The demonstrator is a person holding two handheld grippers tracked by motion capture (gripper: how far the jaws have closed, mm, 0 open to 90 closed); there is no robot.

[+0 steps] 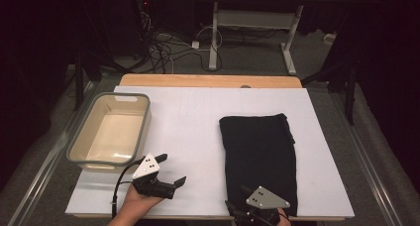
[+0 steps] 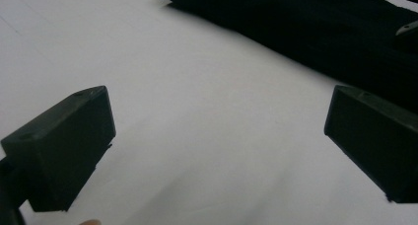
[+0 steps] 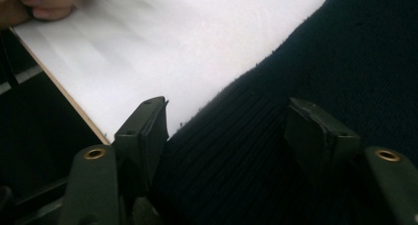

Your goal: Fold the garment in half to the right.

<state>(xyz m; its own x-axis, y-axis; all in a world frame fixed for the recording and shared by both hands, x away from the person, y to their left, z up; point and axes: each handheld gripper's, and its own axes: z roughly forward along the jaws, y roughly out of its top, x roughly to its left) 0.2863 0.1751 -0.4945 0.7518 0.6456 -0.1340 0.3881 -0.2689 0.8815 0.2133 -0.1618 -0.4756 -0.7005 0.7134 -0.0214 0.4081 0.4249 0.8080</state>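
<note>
Cloth (image 1: pixel 260 159), black and folded into a long rectangle, lies on the white table top (image 1: pixel 198 117) at about 4 o'clock from the table's middle, its near short edge close to the front border. In the right gripper view the near end of this cloth (image 3: pixel 305 87) shows a ribbed knit, with its corner right at the table's front edge.

The right gripper (image 1: pixel 243 202) sits at 6 o'clock of the cloth, over its near left corner. In its own view the two jaws stand apart with the ribbed hem between them, one jaw over the cloth's edge by the white top and the other over the cloth; whether the pads press on the fabric cannot be told, and a clear gap shows between them.

The left gripper (image 1: pixel 173 170) is held in a hand (image 1: pixel 138 201) at 9 o'clock from the cloth, well apart from it, over bare table. Its jaws are spread wide with nothing between them, seen plainly in the left gripper view (image 2: pixel 217 146).

A grey-rimmed plastic tub (image 1: pixel 81 137) stands at 9 o'clock of the table, just beside the left gripper.
</note>
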